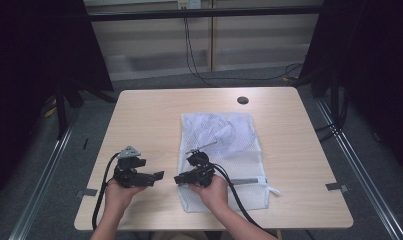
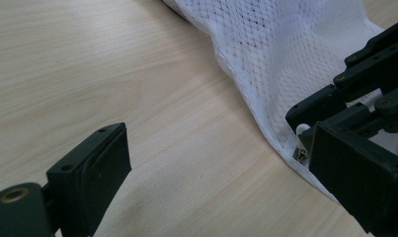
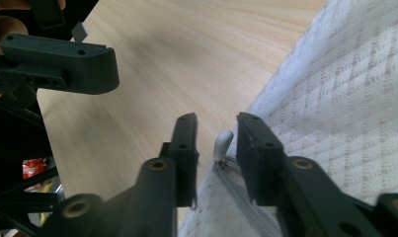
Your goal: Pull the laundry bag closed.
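Note:
A white mesh laundry bag [image 1: 224,145] lies flat on the wooden table [image 1: 149,120], with pale cloth inside its far half. My right gripper [image 1: 178,179] is at the bag's near left corner. In the right gripper view its jaws [image 3: 216,133] stand narrowly apart on either side of the white zipper pull [image 3: 223,143] at the end of the zipper [image 3: 236,192]; a gap shows on the left side of the pull. My left gripper [image 1: 159,176] is open on bare wood just left of that corner, its jaws [image 2: 221,182] wide with nothing between them.
A small black round disc [image 1: 242,100] sits near the table's far edge. Bare wood lies to the left of the bag and along its right side. Cables trail from both grippers off the near edge. Dark curtains and metal rails flank the table.

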Demonstrator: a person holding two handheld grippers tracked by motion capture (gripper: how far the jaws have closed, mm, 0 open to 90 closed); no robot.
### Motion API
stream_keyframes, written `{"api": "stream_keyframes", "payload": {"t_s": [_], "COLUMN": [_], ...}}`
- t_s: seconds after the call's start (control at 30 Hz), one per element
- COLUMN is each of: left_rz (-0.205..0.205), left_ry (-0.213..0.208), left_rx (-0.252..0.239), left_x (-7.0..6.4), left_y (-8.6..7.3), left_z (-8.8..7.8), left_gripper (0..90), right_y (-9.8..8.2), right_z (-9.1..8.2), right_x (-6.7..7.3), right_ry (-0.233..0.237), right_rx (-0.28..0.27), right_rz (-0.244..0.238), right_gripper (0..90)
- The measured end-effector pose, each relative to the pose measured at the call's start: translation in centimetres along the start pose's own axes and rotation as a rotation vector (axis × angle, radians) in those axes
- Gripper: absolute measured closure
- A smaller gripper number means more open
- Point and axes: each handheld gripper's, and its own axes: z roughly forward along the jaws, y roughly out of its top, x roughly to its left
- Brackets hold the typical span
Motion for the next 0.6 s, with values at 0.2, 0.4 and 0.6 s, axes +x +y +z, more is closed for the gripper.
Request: {"api": "stream_keyframes", "payload": {"t_s": [0.2, 0.4, 0.6], "left_rz": [0.007, -0.001, 0.000], "left_ry": [-0.002, -0.004, 0.004], "left_rx": [0.007, -0.002, -0.005], "left_x": [-0.01, -0.10, -0.12], "left_y": [0.05, 0.08, 0.09], "left_z": [0.07, 0.03, 0.01], "left_gripper": [8.7, 8.7, 8.7], "right_y": [0.13, 0.15, -0.07], "right_z": [-0.01, -0.14, -0.34], "right_x": [-0.22, -0.45, -0.45], "right_ry": [0.007, 0.019, 0.019], "right_rx": [0.019, 0.028, 0.030], "right_rz": [0.017, 0.016, 0.014], "right_gripper": [78.2, 82.8, 83.8]}}
